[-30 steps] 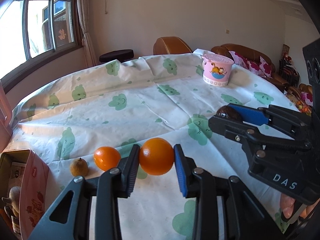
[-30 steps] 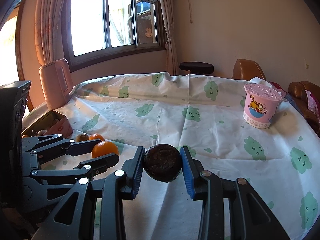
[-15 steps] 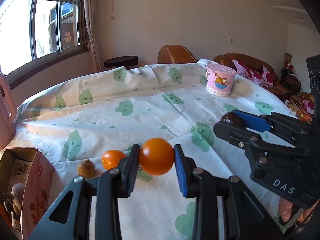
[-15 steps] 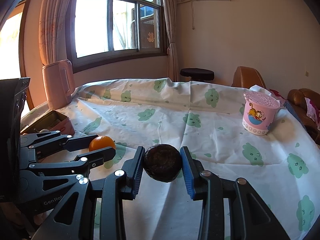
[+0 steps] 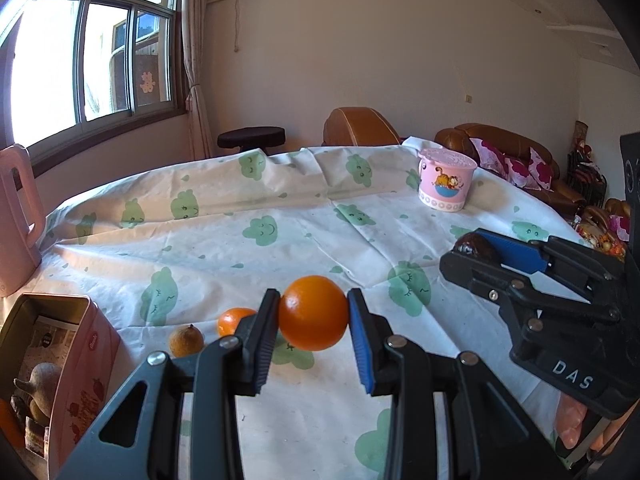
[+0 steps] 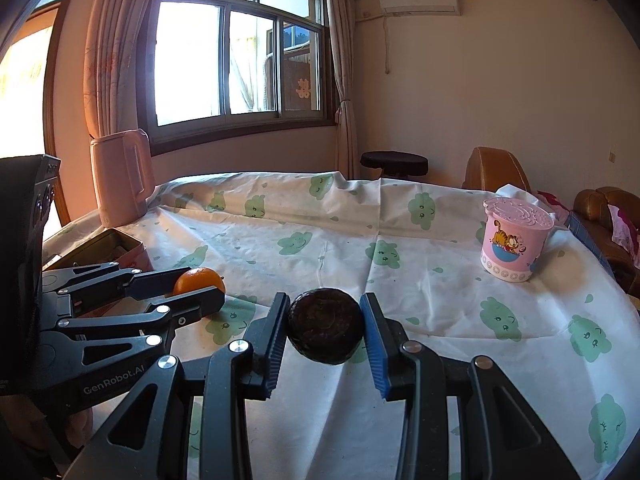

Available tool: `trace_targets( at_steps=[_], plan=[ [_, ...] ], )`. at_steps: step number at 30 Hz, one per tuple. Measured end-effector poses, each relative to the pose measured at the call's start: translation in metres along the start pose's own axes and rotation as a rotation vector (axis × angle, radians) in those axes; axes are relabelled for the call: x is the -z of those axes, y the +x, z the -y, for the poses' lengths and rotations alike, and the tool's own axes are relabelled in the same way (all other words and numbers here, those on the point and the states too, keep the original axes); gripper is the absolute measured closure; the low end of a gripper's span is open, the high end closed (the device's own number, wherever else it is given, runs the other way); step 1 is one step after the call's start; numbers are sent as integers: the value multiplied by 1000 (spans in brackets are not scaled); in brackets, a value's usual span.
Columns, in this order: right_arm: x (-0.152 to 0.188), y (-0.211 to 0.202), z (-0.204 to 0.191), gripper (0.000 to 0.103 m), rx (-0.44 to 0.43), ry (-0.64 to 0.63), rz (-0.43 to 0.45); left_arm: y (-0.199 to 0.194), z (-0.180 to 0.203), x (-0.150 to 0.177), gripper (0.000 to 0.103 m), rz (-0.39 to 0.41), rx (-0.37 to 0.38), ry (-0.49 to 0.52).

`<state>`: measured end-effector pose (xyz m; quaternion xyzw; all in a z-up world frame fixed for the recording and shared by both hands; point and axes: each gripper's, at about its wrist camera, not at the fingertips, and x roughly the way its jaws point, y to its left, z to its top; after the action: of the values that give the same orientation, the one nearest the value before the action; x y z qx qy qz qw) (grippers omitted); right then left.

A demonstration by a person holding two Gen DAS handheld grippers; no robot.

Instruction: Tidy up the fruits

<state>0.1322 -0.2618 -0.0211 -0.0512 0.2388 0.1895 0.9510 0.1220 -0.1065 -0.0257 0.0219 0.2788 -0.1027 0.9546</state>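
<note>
Fruits are split between both hand-held tools: the left gripper [image 5: 313, 314] is clenched on an orange [image 5: 313, 312], its pads pressing the fruit's two sides and holding it clear above the tablecloth [image 5: 260, 256], while the right gripper [image 6: 325, 330] grasps a dark brown wrinkled fruit [image 6: 326, 330] the same way, lifted off the cloth. Just beyond and to the left of the left gripper's left finger, a smaller orange [image 5: 232, 320] lies on the cloth, with a small yellowish-brown fruit [image 5: 186, 340] just beside it, further left. Still further left of that gripper, near its base, stands an open pink tin [image 5: 86, 356] with a pale stemmed fruit and other items inside. A pink kettle [image 6: 122, 176] stands beyond the tin, by the window. Well ahead and to the right of both grippers, a pink lidded cartoon cup [image 6: 514, 240] sits upright on the cloth. From the right wrist view, the left gripper lies to the left, roughly level with it.
</note>
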Motion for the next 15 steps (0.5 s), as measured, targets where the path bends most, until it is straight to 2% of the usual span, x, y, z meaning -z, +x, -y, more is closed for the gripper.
trace_targets(
  at_steps=[15],
  plan=[
    [0, -10, -9, 65, 23, -49, 46, -17, -3, 0, 67, 92, -28, -15]
  ],
)
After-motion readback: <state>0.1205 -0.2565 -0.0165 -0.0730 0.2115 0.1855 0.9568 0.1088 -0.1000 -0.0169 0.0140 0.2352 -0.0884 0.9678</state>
